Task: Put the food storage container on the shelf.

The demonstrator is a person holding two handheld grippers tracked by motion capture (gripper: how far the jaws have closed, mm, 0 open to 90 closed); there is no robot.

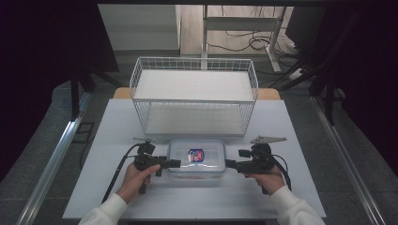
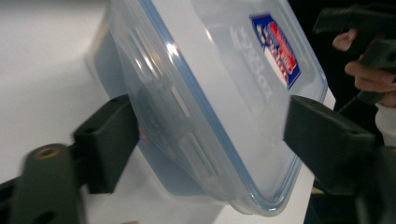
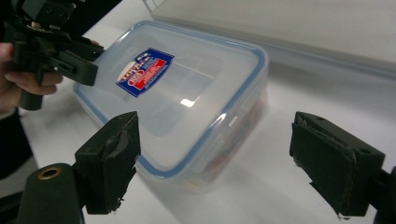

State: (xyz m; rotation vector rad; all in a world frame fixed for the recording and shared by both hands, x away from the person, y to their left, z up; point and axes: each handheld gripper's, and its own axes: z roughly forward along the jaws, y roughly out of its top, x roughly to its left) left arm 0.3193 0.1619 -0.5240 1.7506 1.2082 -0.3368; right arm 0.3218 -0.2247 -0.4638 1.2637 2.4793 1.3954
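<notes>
A clear plastic food container (image 1: 196, 158) with a blue-rimmed snap lid and a red-and-blue label sat on the white worktop (image 1: 117, 140), just in front of a white wire basket shelf (image 1: 194, 96). The left gripper (image 1: 175, 163) was at the container's left end and the right gripper (image 1: 229, 163) at its right end, each held by a hand in a white sleeve. In the left gripper view the jaws stood apart, straddling the near end of the container (image 2: 205, 107) without clear contact on either side. In the right gripper view the jaws were also spread wide, with the container's corner (image 3: 187, 93) lying between them and untouched by the right-hand jaw. The lid looked seated all round, and its side latches appeared to be down, though the blur made that uncertain. Judged from this, the work was at its start: both grippers were placed for a grasp, neither had closed, and the container had not left the worktop. Closing, lifting and probably placing it in the wire shelf all remained.
</notes>
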